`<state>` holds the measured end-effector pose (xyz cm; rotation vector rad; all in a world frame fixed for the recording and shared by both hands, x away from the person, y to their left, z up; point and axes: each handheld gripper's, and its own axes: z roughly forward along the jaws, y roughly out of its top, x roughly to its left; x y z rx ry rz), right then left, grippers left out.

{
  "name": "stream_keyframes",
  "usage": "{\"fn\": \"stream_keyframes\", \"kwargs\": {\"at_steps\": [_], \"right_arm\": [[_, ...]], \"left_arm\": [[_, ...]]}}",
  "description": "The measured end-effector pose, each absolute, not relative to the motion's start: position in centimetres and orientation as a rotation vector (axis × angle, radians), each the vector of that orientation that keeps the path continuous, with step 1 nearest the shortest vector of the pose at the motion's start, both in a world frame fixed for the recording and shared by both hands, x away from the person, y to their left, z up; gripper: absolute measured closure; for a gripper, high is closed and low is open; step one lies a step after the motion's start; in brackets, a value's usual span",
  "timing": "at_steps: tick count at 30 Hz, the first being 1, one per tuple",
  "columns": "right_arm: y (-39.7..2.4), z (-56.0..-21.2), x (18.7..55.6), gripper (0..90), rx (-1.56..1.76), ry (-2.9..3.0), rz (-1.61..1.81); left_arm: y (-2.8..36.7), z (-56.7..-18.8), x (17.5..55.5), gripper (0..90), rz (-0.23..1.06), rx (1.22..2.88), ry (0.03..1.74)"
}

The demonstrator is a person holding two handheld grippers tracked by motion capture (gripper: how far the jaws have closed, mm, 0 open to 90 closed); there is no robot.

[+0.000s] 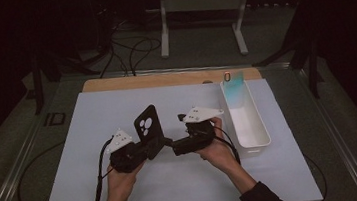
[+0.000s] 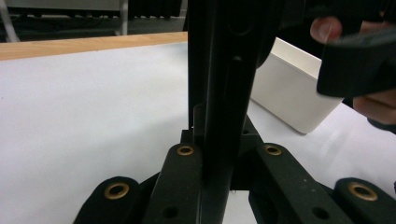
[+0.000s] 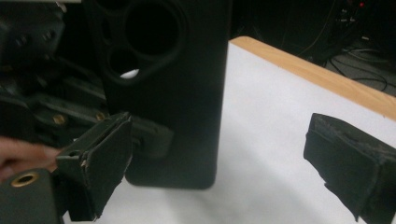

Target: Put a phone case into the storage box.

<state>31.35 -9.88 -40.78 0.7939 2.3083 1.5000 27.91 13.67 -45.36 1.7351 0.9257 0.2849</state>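
Left gripper: the black left gripper (image 1: 139, 154) sits low at the left of centre of the white table sheet (image 1: 90, 140), held in the person's left hand (image 1: 120, 179); its jaws are pinched onto the lower edge of the black phone case.
Phone case: the black rectangular phone case with round camera cut-outs (image 1: 149, 129) stands upright, tilted slightly, above the sheet between the two grippers; in the left gripper view it rises edge-on (image 2: 224, 93) from between the closed jaws, and in the right gripper view its back and camera holes face the camera (image 3: 177, 93).
Right gripper: the black right gripper (image 1: 170, 144), held in the person's right hand (image 1: 219, 149), points left at the case; its jaws are spread wide, one pad (image 3: 105, 163) just in front of the case's lower corner, the other well apart over the sheet, nothing pinched.
White bin: a long white plastic bin (image 1: 258, 132) lies at the right of the sheet, a pale teal item (image 1: 236, 90) at its far end.
Table edge: a wooden strip (image 1: 164, 79) runs along the far side.
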Motion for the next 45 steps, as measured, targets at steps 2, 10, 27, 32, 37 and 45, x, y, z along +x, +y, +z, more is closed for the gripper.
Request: {"fn": "stream_keyframes", "kwargs": {"at_steps": [2, 10, 27, 32, 37, 45], "right_arm": [[-9.6, -40.4, 31.3, 8.3, 0.792, 2.304, 1.508], [-8.3, -39.3, 31.2, 8.3, 0.754, 2.296, 1.545], [-6.0, -38.9, 31.3, 9.3, 0.785, 2.274, 1.521], [-5.7, -39.2, 31.3, 11.7, 0.817, 2.272, 1.494], [-5.8, -39.2, 31.3, 12.7, 0.829, 2.269, 1.486], [-5.8, -39.2, 31.2, 13.7, 0.804, 2.268, 1.483]], "left_arm": [[13.5, -45.5, 27.9, 85.1, 0.282, 1.737, 0.924], [12.9, -45.8, 27.8, 85.0, 0.268, 1.753, 0.914], [11.6, -46.1, 27.3, 85.1, 0.261, 1.771, 0.876], [11.4, -46.1, 27.2, 85.0, 0.259, 1.772, 0.875], [11.4, -46.2, 27.2, 84.9, 0.256, 1.769, 0.878], [11.4, -46.2, 27.2, 83.8, 0.261, 1.771, 0.872]]}}
